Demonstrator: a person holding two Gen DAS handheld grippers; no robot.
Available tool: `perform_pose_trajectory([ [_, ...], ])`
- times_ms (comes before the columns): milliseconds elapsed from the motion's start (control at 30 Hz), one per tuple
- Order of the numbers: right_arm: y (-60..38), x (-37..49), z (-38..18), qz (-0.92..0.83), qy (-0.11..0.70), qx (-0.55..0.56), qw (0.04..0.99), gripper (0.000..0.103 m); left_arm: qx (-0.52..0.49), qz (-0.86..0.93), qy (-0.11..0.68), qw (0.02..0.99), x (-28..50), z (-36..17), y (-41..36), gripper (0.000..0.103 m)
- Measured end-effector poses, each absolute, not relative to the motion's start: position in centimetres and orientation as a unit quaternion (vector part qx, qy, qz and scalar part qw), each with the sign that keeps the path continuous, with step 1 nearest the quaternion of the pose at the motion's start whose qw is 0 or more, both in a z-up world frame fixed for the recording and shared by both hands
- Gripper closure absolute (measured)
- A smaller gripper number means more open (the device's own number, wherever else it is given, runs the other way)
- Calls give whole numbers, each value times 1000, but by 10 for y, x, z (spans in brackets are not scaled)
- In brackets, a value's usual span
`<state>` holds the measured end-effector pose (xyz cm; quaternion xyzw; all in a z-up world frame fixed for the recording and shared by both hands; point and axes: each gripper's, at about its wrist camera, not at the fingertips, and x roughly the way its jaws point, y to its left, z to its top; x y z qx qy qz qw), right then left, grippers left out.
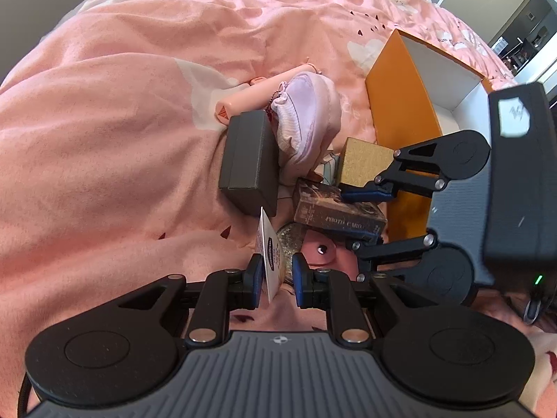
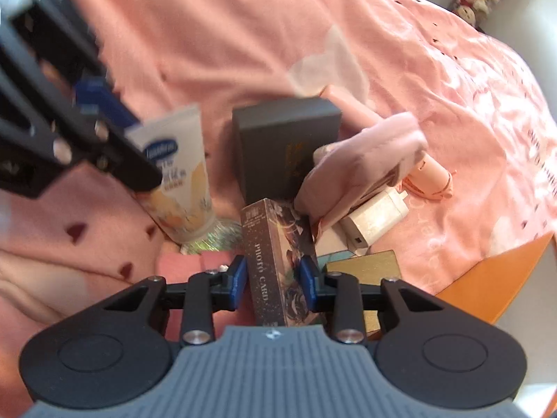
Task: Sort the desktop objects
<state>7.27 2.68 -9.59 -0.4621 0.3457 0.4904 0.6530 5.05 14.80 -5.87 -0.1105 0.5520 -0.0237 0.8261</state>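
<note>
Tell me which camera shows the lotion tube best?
The right wrist view: the lotion tube faces it, label showing, though the left tool covers a corner. The left wrist view sees the tube only edge-on.

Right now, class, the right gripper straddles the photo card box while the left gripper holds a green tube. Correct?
Not quite. The tube at the left gripper is white, as the right wrist view shows. The right gripper does straddle the photo card box.

Soft pink cloth bedspread [image 1: 104, 139], matt grey cardboard box [image 1: 249, 160], glossy printed photo-card box [image 2: 275, 264].
</note>
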Motion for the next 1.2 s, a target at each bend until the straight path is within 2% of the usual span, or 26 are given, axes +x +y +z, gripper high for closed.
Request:
perform_pose_trajectory([
  [33,26,71,-99,490,340,-465,654,68,-107,-20,550,828,50,-58,147,85],
  [133,20,75,-90,496,344,-439,666,71,-103,-15,542,834,48,-55,147,98],
  [200,13,84,-78,498,356,-399,683,74,-103,-15,533,840,46,-49,149,101],
  [267,7,95,-66,498,375,-352,699,78,-108,-16,524,844,45,-43,150,103],
  [400,-5,119,-52,501,433,-247,708,79,-101,-18,511,854,46,-32,147,103],
  [633,-5,125,-68,483,480,-220,699,78,-76,-9,525,848,51,-34,141,103],
  [700,-1,124,-72,483,478,-226,698,78,-63,4,528,847,48,-34,141,101],
  [767,2,123,-73,479,475,-231,701,77,-61,7,529,847,45,-33,144,83],
  [867,11,123,-76,470,475,-250,701,77,-50,22,538,841,46,-36,149,69],
  [1067,22,122,-86,467,475,-282,691,77,-69,31,564,822,54,-58,158,66],
  [1100,23,123,-86,466,475,-281,691,78,-73,29,563,823,54,-60,159,67],
  [1167,20,124,-84,468,476,-275,692,79,-78,31,560,825,53,-61,160,86],
  [1200,18,125,-82,469,477,-269,693,79,-76,29,557,827,52,-61,159,90],
])
